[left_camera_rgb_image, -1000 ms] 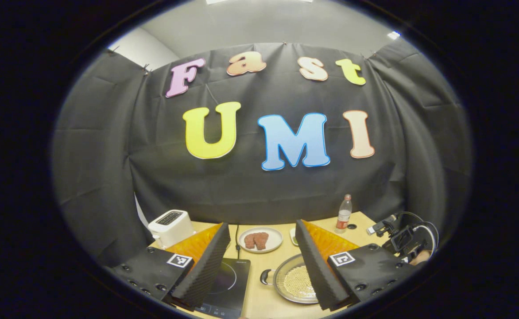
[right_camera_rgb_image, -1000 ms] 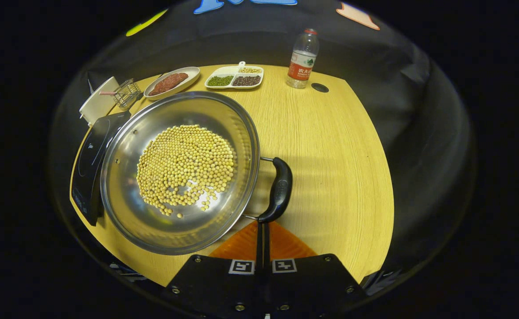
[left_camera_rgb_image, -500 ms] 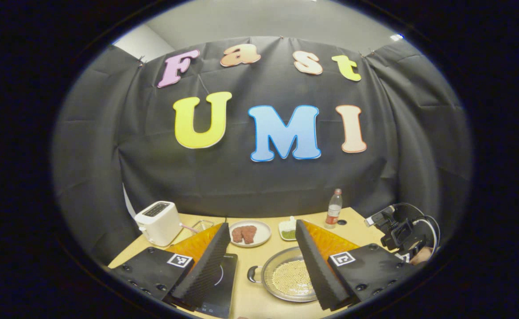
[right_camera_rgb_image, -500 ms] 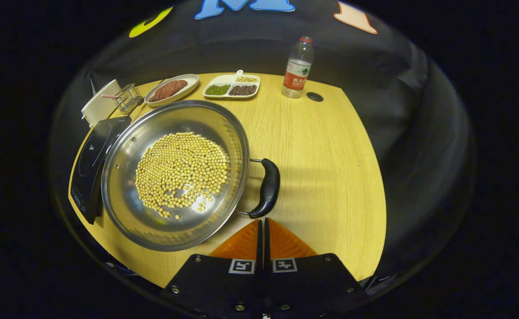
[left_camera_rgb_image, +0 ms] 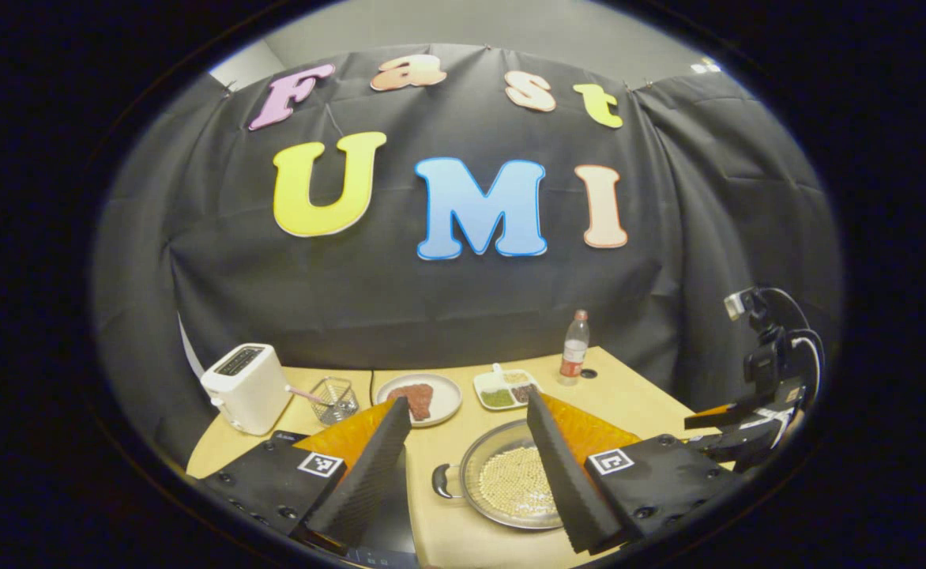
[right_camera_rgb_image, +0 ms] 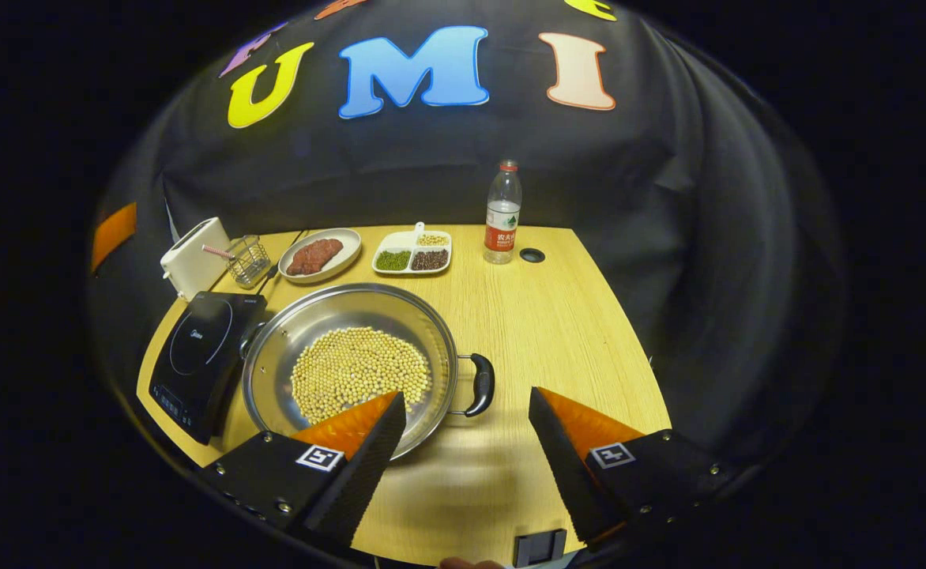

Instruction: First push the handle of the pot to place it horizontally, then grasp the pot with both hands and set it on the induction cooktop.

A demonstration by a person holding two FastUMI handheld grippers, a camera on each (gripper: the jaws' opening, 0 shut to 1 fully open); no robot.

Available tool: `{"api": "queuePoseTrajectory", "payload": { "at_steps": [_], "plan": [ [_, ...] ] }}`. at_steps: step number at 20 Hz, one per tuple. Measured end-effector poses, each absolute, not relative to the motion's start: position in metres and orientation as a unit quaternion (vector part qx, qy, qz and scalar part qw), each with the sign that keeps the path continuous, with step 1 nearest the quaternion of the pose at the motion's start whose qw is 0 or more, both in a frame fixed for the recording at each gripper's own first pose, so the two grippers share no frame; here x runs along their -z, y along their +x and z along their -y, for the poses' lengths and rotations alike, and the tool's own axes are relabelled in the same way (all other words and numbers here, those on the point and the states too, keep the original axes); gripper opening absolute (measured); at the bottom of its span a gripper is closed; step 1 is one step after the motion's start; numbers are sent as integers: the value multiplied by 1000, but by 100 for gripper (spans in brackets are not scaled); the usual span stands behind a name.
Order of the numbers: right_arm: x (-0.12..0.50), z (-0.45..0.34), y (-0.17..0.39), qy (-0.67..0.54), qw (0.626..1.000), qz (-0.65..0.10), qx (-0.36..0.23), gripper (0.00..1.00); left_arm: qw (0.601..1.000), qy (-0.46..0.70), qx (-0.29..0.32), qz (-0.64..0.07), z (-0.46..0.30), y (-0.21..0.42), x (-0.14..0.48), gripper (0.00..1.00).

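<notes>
A steel pot (right_camera_rgb_image: 368,316) holding yellow beans rests on the wooden table (right_camera_rgb_image: 574,332), just right of the black induction cooktop (right_camera_rgb_image: 202,356). Its black handle (right_camera_rgb_image: 480,385) points right and a second handle (right_camera_rgb_image: 250,340) faces the cooktop. My right gripper (right_camera_rgb_image: 467,397) hovers open above the pot's near rim, with the black handle between and beyond its fingertips, untouched. My left gripper (left_camera_rgb_image: 467,401) is open too, held above the table with the pot (left_camera_rgb_image: 502,482) and its handle (left_camera_rgb_image: 441,482) seen between its fingers. The cooktop (left_camera_rgb_image: 396,521) is mostly hidden under the left finger. The right gripper (left_camera_rgb_image: 747,435) appears at far right.
Along the table's back stand a white toaster (right_camera_rgb_image: 192,257), a small wire basket (right_camera_rgb_image: 246,259), a plate of meat (right_camera_rgb_image: 319,254), a divided dish of beans (right_camera_rgb_image: 414,254) and a water bottle (right_camera_rgb_image: 501,213). A cable hole (right_camera_rgb_image: 532,254) lies beside the bottle.
My right gripper went from shut by the pot's handle to open, and pulled back and up. The left gripper view drew back, showing more of the table.
</notes>
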State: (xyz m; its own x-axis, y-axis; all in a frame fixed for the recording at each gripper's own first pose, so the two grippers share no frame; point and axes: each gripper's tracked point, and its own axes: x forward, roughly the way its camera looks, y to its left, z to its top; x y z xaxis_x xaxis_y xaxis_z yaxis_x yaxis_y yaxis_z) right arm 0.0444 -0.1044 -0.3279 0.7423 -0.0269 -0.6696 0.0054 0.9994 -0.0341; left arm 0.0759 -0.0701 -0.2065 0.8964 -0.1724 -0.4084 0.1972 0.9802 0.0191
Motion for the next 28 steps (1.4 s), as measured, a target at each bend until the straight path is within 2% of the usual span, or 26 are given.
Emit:
{"api": "queuePoseTrajectory", "payload": {
  "at_steps": [2,4,5,6,12,17,18,28],
  "plan": [
    [336,105,48,-13,930,-367,17,97,965,38,106,-236,70,78,239,99],
    [346,103,52,-3,925,-378,21,98,957,40,112,-265,71,82,270,99],
    [352,104,55,1,923,-384,23,98,953,39,114,-278,70,85,284,95],
    [357,104,57,5,921,-390,25,98,949,41,114,-290,69,89,297,97],
    [382,116,73,18,911,-409,43,98,929,48,92,-356,54,104,371,98],
    [398,121,83,32,906,-419,53,98,916,56,89,-387,48,110,408,99],
    [402,121,84,34,904,-422,55,98,914,56,89,-393,47,111,415,96],
    [432,116,104,62,900,-426,66,98,901,64,82,-421,42,120,467,96]
  ]
}}
